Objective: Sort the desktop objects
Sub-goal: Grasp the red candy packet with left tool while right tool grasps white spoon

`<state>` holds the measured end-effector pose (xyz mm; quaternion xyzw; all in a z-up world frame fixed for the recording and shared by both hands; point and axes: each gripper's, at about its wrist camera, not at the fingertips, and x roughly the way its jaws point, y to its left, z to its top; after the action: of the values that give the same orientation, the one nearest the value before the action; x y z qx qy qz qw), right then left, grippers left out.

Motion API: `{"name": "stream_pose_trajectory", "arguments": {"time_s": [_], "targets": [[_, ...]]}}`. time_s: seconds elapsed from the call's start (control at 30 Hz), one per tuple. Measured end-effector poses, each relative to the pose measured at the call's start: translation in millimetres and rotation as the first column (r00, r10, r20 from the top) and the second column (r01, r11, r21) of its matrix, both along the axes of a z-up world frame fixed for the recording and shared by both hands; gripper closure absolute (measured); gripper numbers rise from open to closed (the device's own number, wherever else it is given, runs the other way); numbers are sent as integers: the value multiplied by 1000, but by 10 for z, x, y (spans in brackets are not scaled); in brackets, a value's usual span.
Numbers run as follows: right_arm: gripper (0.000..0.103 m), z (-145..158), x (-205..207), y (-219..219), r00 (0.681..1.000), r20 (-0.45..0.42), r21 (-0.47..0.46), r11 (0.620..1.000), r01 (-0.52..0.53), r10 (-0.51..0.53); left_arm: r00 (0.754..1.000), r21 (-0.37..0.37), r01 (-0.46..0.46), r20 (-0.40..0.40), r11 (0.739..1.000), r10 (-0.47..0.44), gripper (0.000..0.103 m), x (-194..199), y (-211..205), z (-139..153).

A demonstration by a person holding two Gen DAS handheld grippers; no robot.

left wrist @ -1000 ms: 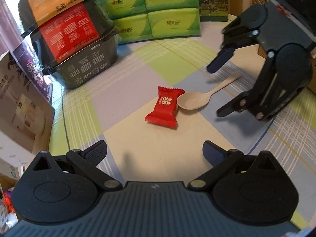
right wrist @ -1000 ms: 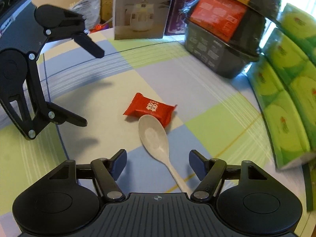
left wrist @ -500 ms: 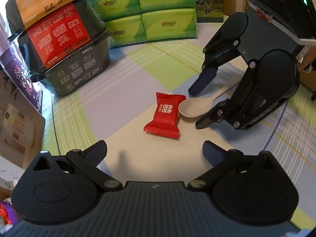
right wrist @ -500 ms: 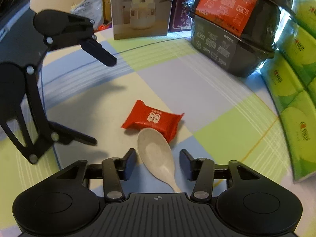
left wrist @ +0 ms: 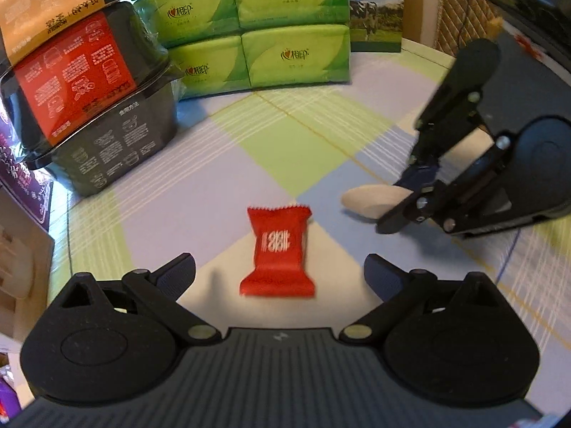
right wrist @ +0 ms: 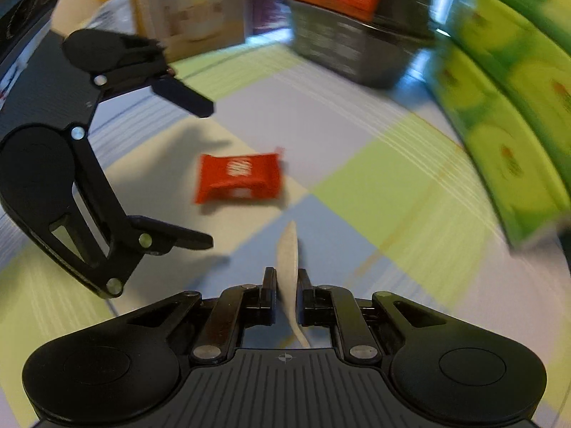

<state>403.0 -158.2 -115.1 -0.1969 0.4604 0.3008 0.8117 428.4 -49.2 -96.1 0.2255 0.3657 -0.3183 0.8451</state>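
A red candy packet (left wrist: 277,249) lies flat on the checked tablecloth, between the wide-open fingers of my left gripper (left wrist: 280,273). The same red candy packet (right wrist: 239,177) shows blurred in the right wrist view, ahead of the spoon. My right gripper (right wrist: 286,281) is shut on a pale beige spoon (right wrist: 289,260), gripped at the neck and turned on edge, bowl pointing forward. From the left wrist view the right gripper (left wrist: 410,201) stands to the right of the packet with the spoon (left wrist: 371,198) bowl sticking out leftward. The left gripper (right wrist: 210,174) appears open at the left of the right wrist view.
Stacked black food containers (left wrist: 78,89) with red and orange labels stand at the back left. Green tissue packs (left wrist: 257,32) line the back. A beige box (left wrist: 21,264) is at the left edge, a milk carton (left wrist: 376,10) and a wicker item (left wrist: 464,18) at the back right.
My right gripper closed on the spoon, turned it on edge and drew it away from the packet. My left gripper moved forward so the packet now sits between its fingers.
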Motion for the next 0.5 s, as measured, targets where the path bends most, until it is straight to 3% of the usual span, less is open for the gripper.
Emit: {"name": "stream_pose_trajectory", "arguments": {"time_s": [0.1,0.23,0.3,0.47,0.5], "targets": [[96,2,-3,-110,998,-9,7,998,63,-63,999,-2,-35,-7,999,35,12,72,-105,-28],[96,24,-63,-260,991,-27,36,990,133,-132,996,9,-82,-31,997,82,34,163,-200,-75],[96,34,-96,-304,988,-32,43,987,154,-153,995,12,-95,-39,995,95,40,164,-219,-86],[96,63,-178,-422,970,-77,84,968,236,-229,982,-6,-175,-70,985,174,79,72,-203,-52],[96,71,-202,-450,965,-92,96,962,255,-247,977,-11,-199,-85,980,198,79,41,-194,-41]]}}
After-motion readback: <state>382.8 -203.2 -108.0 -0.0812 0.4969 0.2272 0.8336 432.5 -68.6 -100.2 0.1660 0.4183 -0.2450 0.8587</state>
